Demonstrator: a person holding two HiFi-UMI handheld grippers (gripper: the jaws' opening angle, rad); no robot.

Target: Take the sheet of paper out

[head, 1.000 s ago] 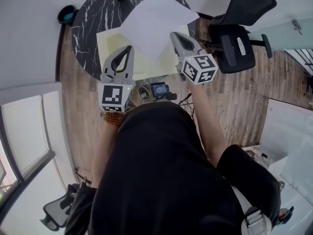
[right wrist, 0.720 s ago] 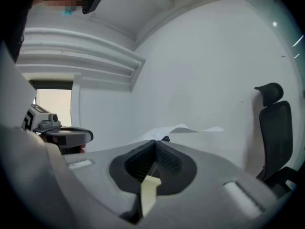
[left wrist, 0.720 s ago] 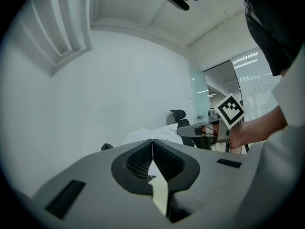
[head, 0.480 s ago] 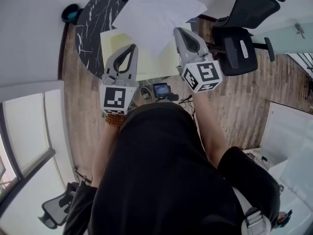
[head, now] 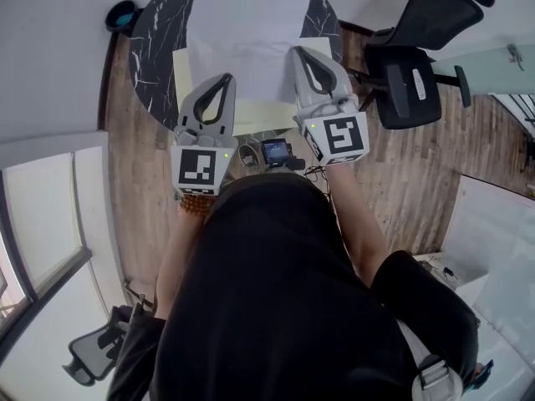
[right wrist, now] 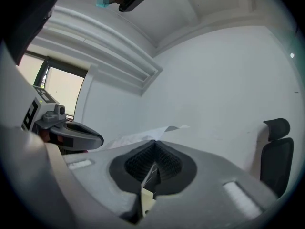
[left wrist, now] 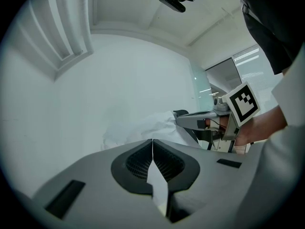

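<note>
Sheet: white sheet of paper (head: 247, 23), upper centre of the head view, over the round black marble table (head: 155, 48) and covering much of the pale yellow folder (head: 261, 117).
Left gripper (head: 224, 78): I read its jaws closed on the sheet's near left edge.
Right gripper (head: 299, 53): jaws pinched on the near right edge.
Room: black office chair (head: 414, 65) at upper right, apart from the right gripper; wooden floor (head: 134, 165) at left.

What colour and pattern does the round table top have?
Black with thin white veins, like marble. The table shows best in the head view.
</note>
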